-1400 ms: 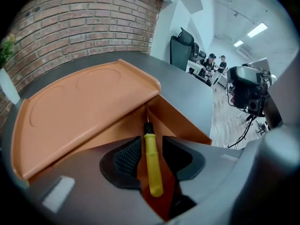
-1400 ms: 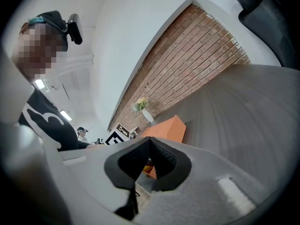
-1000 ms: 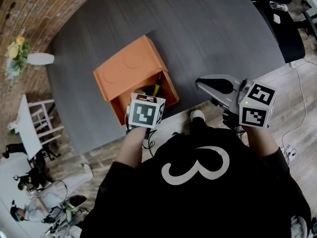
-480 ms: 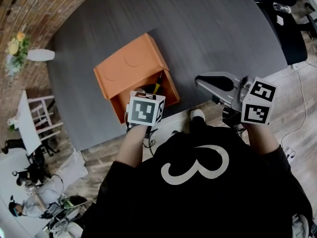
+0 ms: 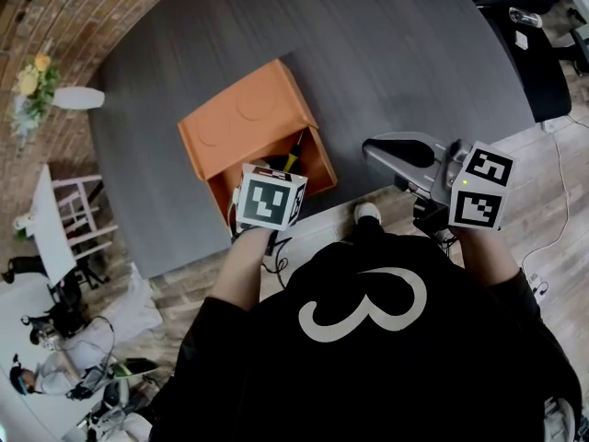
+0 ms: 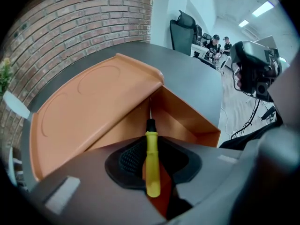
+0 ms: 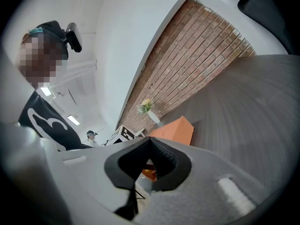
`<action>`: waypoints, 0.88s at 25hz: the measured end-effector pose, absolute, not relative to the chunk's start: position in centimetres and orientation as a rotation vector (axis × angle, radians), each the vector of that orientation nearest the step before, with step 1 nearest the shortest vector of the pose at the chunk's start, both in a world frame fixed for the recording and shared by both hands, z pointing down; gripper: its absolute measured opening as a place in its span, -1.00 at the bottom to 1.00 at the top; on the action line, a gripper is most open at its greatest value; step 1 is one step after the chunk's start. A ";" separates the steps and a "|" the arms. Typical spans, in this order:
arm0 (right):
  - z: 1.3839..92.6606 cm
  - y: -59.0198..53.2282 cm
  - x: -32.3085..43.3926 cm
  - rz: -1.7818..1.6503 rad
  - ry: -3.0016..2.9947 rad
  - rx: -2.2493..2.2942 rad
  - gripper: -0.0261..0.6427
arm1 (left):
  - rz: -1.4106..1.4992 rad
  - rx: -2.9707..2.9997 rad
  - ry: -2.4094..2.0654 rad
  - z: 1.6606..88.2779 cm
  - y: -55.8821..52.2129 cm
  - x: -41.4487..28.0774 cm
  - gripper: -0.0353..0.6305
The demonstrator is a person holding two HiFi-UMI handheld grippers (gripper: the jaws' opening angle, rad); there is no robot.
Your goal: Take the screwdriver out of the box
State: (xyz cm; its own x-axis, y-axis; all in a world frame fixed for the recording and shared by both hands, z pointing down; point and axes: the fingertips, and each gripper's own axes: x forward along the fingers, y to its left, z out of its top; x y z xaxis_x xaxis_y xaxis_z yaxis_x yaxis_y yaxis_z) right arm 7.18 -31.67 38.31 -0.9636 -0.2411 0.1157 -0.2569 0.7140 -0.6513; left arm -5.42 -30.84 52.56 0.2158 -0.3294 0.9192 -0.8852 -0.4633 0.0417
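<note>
An orange box (image 5: 241, 122) lies open on the dark round table (image 5: 396, 53), its lid (image 6: 89, 111) folded back. A screwdriver (image 5: 293, 160) with a yellow handle (image 6: 152, 165) and a black collar stands inside, its thin shaft pointing down into the box corner. My left gripper (image 5: 275, 173) points steeply down into the box, and its pads close round the yellow handle (image 6: 152, 168). My right gripper (image 5: 379, 153) hovers level over the table's near edge, right of the box, shut and empty. From the right gripper view (image 7: 150, 143) the box (image 7: 176, 130) shows small in the distance.
A white vase with flowers (image 5: 53, 99) stands at the table's far left edge. Black office chairs (image 5: 515, 53) sit at the back right. The wooden floor (image 5: 552, 182) lies beyond the table's near edge, with cables and people at the lower left.
</note>
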 end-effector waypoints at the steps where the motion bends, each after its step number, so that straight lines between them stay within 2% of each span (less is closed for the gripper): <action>1: 38.3 -31.6 7.1 1.103 -2.886 0.423 -0.92 | 1.241 1.914 -1.119 52.6 -30.7 -5.6 -0.60; 12: 39.3 -31.0 7.1 1.130 -2.880 0.492 -0.92 | 1.383 2.040 -1.154 51.9 -31.2 -5.7 -0.60; 22: 38.8 -29.3 6.9 1.128 -2.813 0.634 -0.92 | 1.399 2.198 -1.128 48.2 -29.6 -5.6 -0.60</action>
State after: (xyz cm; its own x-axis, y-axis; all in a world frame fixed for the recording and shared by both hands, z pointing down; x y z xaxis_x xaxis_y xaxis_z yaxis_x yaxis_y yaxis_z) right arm 6.87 -29.26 38.79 -0.9151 -0.3556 0.1901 -0.3884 0.6510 -0.6522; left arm -5.62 -29.57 48.20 0.2166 -0.4544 0.8641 -0.7481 -0.6459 -0.1521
